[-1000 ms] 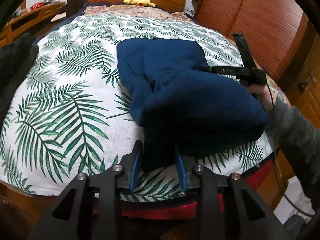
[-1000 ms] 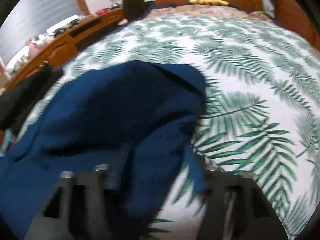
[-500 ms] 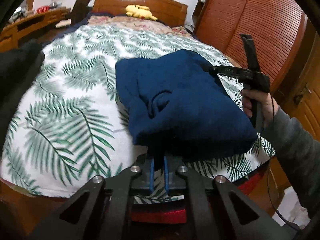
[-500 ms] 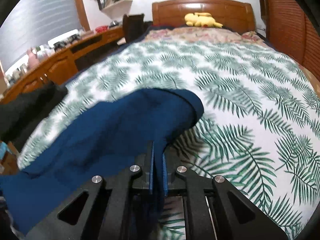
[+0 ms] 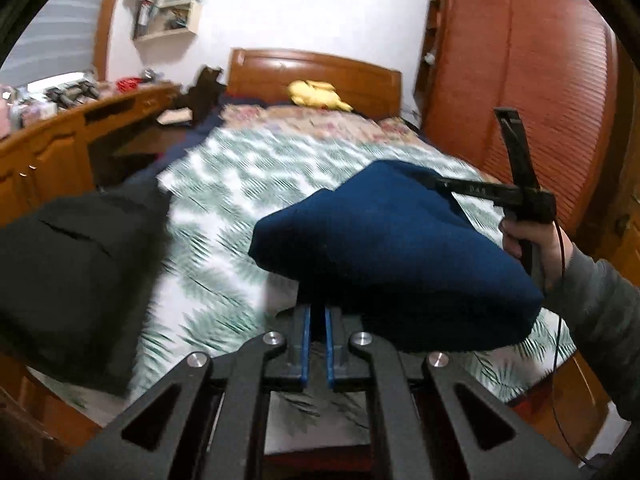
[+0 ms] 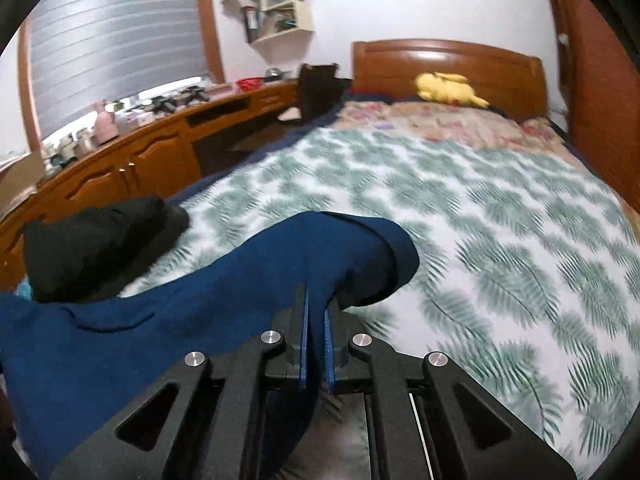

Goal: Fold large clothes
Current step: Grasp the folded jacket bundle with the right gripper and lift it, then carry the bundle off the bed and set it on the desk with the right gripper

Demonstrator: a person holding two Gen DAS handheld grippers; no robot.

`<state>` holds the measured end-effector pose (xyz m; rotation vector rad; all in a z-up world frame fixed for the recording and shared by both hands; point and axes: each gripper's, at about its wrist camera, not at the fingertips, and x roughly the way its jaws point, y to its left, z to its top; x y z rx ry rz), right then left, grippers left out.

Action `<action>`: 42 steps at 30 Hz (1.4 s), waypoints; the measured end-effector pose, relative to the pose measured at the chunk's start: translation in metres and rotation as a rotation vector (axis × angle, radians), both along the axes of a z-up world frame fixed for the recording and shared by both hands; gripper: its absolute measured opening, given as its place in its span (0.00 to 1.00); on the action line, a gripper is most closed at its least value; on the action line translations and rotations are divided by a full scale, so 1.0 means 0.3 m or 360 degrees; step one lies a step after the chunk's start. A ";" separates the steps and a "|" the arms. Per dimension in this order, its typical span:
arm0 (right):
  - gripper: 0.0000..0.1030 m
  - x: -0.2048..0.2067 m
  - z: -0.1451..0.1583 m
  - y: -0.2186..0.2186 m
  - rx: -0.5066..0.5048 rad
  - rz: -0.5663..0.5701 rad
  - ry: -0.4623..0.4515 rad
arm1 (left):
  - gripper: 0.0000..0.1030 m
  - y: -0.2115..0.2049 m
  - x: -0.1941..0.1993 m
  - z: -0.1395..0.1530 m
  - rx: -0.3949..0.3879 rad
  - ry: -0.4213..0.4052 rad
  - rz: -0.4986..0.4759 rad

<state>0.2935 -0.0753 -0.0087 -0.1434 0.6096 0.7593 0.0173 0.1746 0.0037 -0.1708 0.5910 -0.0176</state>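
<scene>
A dark blue garment (image 5: pixel 392 252) hangs lifted above the leaf-print bed (image 5: pixel 224 216), stretched between my two grippers. My left gripper (image 5: pixel 316 312) is shut on its near edge, the blue pads pinching the cloth. In the left wrist view the right gripper (image 5: pixel 440 182) grips the garment's far right corner, held by a hand (image 5: pixel 528 244) in a grey sleeve. In the right wrist view my right gripper (image 6: pixel 315 304) is shut on the blue garment (image 6: pixel 168 316), which sags away to the left.
A black garment (image 5: pixel 68 272) lies heaped at the bed's left edge, also the black garment (image 6: pixel 96 244) in the right wrist view. A yellow plush toy (image 6: pixel 448 88) rests by the headboard. A wooden desk (image 6: pixel 132 160) runs along the left, a wardrobe (image 5: pixel 532 80) on the right.
Both grippers closed on the blue garment's near edge, then rose and tilted up, lifting the garment off the bed. More of the room's far wall has come into view.
</scene>
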 end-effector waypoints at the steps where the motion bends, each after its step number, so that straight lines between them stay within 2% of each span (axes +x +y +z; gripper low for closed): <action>1: 0.03 -0.002 0.024 0.053 -0.0008 0.0036 -0.0022 | 0.03 0.044 -0.008 0.029 -0.0004 -0.0020 0.0031; 3: 0.03 -0.005 0.069 0.156 -0.0005 0.0087 -0.0050 | 0.03 0.134 -0.028 0.095 0.0025 -0.0061 0.0097; 7: 0.03 -0.021 0.178 0.382 0.0019 0.0191 -0.0120 | 0.03 0.280 -0.054 0.222 0.0166 -0.0125 0.0234; 11: 0.03 -0.061 0.309 0.621 0.0050 0.0297 -0.0212 | 0.03 0.477 -0.108 0.362 0.0320 -0.0192 0.0454; 14: 0.04 -0.129 0.401 0.798 0.0074 0.0385 -0.0293 | 0.03 0.620 -0.156 0.421 0.0434 -0.0195 0.0636; 16: 0.04 -0.171 0.430 0.911 0.0102 0.0428 -0.0307 | 0.03 0.718 -0.183 0.417 0.0454 -0.0148 0.0733; 18: 0.06 -0.191 0.396 1.022 0.0031 0.0441 -0.0268 | 0.03 0.817 -0.176 0.359 0.0429 -0.0004 0.0809; 21: 0.18 -0.187 0.248 1.155 -0.0205 0.0430 -0.0042 | 0.06 0.970 -0.156 0.186 0.0312 0.0277 0.0899; 22: 0.23 -0.193 0.183 1.165 -0.0199 0.0428 0.0045 | 0.06 1.005 -0.157 0.115 0.0259 0.0350 0.0901; 24: 0.28 -0.215 0.110 1.149 -0.0134 0.0496 0.0145 | 0.06 1.034 -0.174 0.028 0.0240 0.0391 0.0936; 28: 0.30 -0.268 0.024 1.132 -0.0158 0.0621 0.0213 | 0.07 1.028 -0.241 0.006 0.0174 0.0273 0.0951; 31: 0.30 -0.324 0.006 1.149 -0.0194 0.0741 0.0214 | 0.07 0.994 -0.288 0.026 0.0218 0.0215 0.0954; 34: 0.30 -0.399 0.006 1.171 -0.0190 0.0820 0.0201 | 0.07 0.957 -0.302 0.092 0.0227 0.0167 0.0934; 37: 0.32 -0.478 -0.002 1.197 -0.0165 0.0912 0.0248 | 0.07 0.939 -0.321 0.132 0.0240 0.0129 0.0911; 42: 0.41 -0.562 -0.066 1.234 -0.0207 0.0960 0.0245 | 0.08 0.894 -0.315 0.176 0.0264 0.0093 0.0852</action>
